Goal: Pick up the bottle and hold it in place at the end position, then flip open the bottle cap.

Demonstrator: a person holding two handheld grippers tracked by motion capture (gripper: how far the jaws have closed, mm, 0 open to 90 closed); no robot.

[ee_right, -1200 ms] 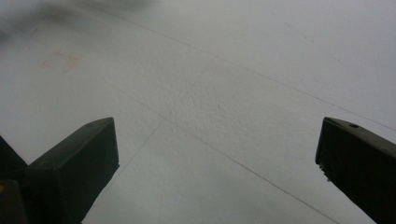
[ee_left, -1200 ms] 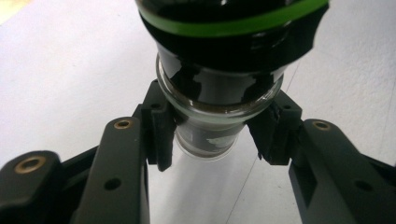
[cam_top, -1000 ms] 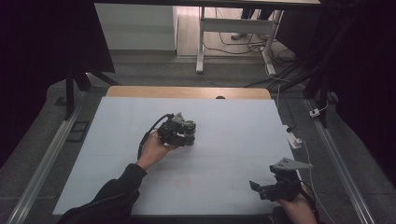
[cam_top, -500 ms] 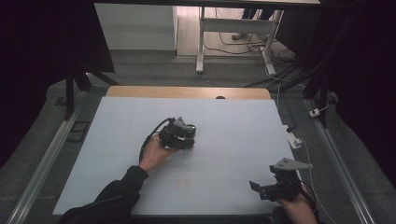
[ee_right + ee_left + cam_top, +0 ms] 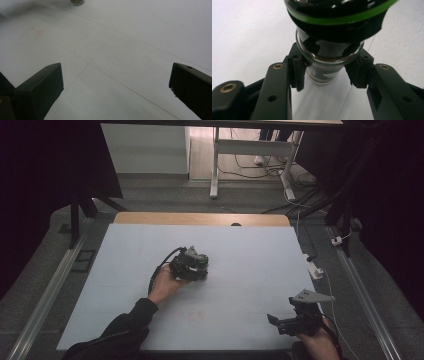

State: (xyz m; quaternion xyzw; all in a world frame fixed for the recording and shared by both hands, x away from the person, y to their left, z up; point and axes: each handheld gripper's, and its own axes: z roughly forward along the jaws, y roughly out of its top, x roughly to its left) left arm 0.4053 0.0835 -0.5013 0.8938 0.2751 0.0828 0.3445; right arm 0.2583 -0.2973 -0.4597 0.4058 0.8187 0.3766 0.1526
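A glass jar (image 5: 329,47) with dark contents, a black top and a green band stands on the white table (image 5: 260,250). My left gripper (image 5: 327,72) is shut on it, its pads (image 5: 298,72) pressing the narrow glass part from both sides. In the high view the left gripper (image 5: 192,265) sits near the table's middle, held by a hand in a dark sleeve, and it covers the jar. My right gripper (image 5: 275,322) hovers by the front right corner, pointing left. Its jaws stand wide open over bare table in the right gripper view (image 5: 116,82).
A wooden strip (image 5: 200,218) runs along the table's far edge. A white plug and cable (image 5: 315,270) lie off the right edge, and metal rails (image 5: 50,285) flank the table. A faint reddish mark (image 5: 197,315) shows on the near surface.
The left gripper with the jar has drifted slightly toward the near edge. The right gripper has stayed where it was.
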